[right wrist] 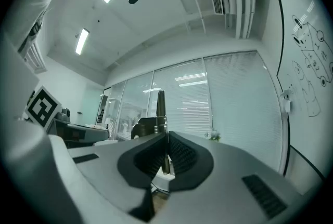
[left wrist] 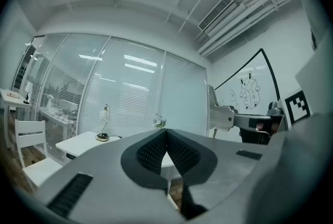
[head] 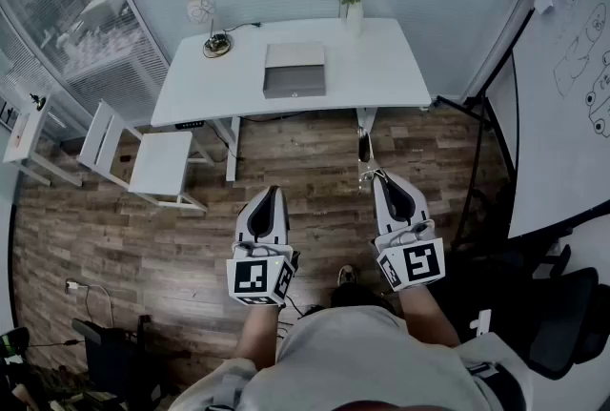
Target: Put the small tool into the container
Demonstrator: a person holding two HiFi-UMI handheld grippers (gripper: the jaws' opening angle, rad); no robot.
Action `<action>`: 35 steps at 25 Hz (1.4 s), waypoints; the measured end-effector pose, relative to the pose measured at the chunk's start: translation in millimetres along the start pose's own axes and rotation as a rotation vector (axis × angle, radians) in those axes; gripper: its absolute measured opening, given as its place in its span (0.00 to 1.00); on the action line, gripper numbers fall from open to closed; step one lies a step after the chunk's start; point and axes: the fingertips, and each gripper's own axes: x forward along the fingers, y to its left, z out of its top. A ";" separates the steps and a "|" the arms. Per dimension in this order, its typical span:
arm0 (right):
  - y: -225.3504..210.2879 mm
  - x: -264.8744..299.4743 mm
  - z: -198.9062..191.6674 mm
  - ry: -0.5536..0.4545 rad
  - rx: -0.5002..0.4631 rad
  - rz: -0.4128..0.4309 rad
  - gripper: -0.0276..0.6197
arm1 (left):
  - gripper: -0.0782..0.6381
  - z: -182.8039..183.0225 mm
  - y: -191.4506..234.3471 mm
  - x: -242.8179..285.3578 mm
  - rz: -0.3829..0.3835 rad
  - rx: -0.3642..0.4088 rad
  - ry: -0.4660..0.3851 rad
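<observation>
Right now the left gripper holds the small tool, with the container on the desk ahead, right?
No: the right gripper holds the small tool, as the right gripper view shows; the left gripper is shut, empty. The container is on the desk ahead.

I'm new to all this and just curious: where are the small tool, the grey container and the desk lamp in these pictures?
small tool (head: 363,150), head view, middle of its shaft
grey container (head: 294,66), head view, middle of its top
desk lamp (head: 217,45), head view, its round base
</observation>
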 end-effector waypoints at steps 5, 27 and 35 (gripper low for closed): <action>-9.3 7.8 -15.6 -0.006 0.002 0.003 0.09 | 0.14 -14.7 -2.1 14.5 -0.003 0.031 0.003; -106.7 40.0 -45.7 -0.005 0.040 0.100 0.09 | 0.14 -36.5 -53.3 93.3 0.047 0.077 0.079; -109.1 67.8 -65.2 0.030 0.039 0.124 0.09 | 0.14 -51.0 -39.7 121.0 0.045 0.064 0.111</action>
